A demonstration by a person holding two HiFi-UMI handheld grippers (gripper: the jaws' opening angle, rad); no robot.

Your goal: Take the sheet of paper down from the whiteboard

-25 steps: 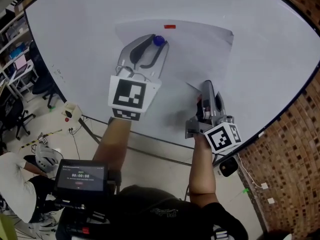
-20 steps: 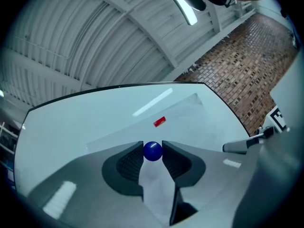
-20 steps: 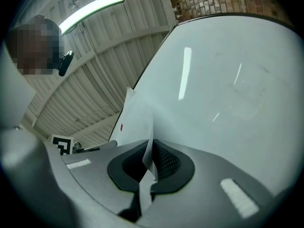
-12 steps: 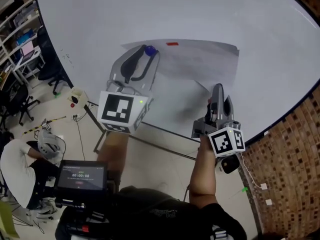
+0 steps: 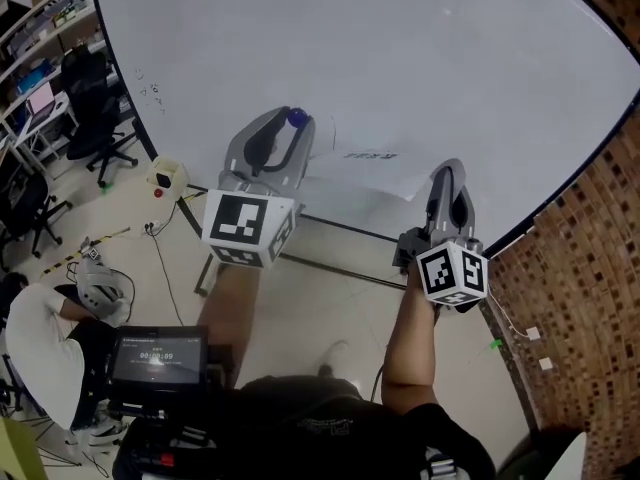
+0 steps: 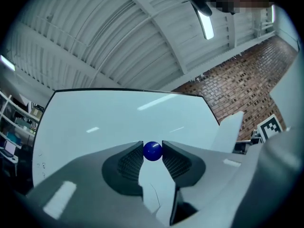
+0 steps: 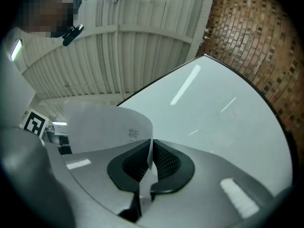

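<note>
Left hand-held gripper (image 6: 153, 149) pinches a blue ball (image 6: 153, 151), probably a magnet; right hand-held gripper (image 7: 151, 152) clamps the sheet (image 7: 107, 126), whose illegible print the left gripper view misses

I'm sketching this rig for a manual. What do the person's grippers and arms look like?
Both the left gripper and right gripper are smooth grey curved shells with black ribbed pads inside the jaws. Each carries a white cube printed with black square markers. The person wears a dark top; no sleeves cover the forearms.
</note>
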